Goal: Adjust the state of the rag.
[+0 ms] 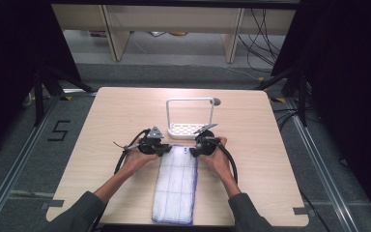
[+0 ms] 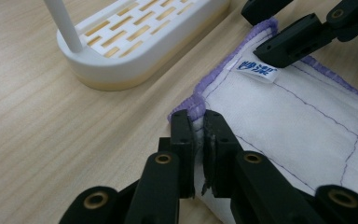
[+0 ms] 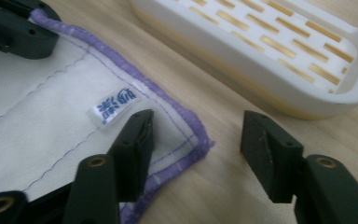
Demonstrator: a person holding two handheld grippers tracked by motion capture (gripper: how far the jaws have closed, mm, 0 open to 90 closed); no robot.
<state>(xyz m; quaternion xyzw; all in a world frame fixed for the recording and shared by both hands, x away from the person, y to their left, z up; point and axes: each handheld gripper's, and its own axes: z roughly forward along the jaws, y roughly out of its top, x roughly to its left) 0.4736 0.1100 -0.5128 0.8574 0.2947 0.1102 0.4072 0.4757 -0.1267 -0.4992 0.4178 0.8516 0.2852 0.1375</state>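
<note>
A: Where is the cloth (image 1: pixel 175 186)?

B: Flat on the worktop (image 1: pixel 106 125), a long white strip edged in purple, its far end just in front of the white rack (image 1: pixel 189 117).

A: And the left claw (image 2: pixel 198 135)?

B: Pinched tight on the cloth's far left corner; the fabric sits squeezed between its 2 pads.

A: The right claw (image 3: pixel 196 135)?

B: Partly spread and gripping nothing. It straddles the far right corner: 1 pad stands over the cloth beside the label (image 3: pixel 115 106), the other over bare wood past the hem. Whether that pad touches the fabric, I can't tell.
</note>
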